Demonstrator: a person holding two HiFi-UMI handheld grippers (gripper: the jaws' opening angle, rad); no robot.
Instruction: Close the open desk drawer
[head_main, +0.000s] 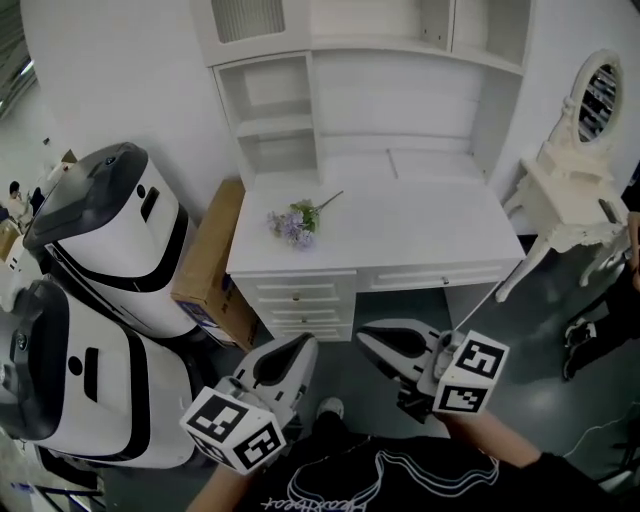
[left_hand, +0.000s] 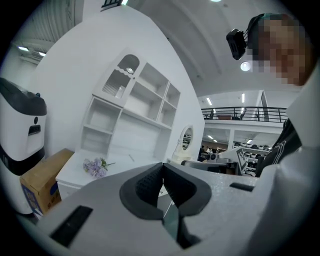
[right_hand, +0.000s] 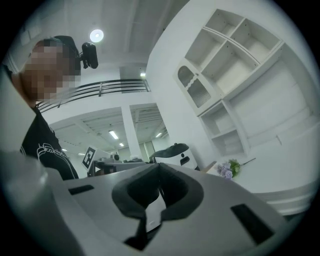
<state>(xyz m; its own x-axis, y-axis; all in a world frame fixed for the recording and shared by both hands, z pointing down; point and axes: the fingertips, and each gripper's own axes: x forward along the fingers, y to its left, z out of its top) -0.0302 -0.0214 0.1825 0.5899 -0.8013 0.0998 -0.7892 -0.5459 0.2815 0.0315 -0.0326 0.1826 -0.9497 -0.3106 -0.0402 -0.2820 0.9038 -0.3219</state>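
Observation:
A white desk (head_main: 400, 235) with a shelf hutch stands ahead in the head view. Its wide drawer (head_main: 440, 276), right of a stack of three small drawers (head_main: 300, 300), seems to stick out slightly from under the top. My left gripper (head_main: 300, 345) and right gripper (head_main: 370, 337) hover low in front of the desk, well short of the drawer, both shut on nothing. In the left gripper view the left gripper (left_hand: 161, 165) has its pads pressed together. The right gripper (right_hand: 159, 165) looks the same in its own view.
A sprig of purple flowers (head_main: 295, 222) lies on the desktop. Two big white-and-black machines (head_main: 110, 240) and a cardboard box (head_main: 205, 265) crowd the left. A white vanity with an oval mirror (head_main: 575, 185) stands right, with a person's shoe (head_main: 580, 335) beside it.

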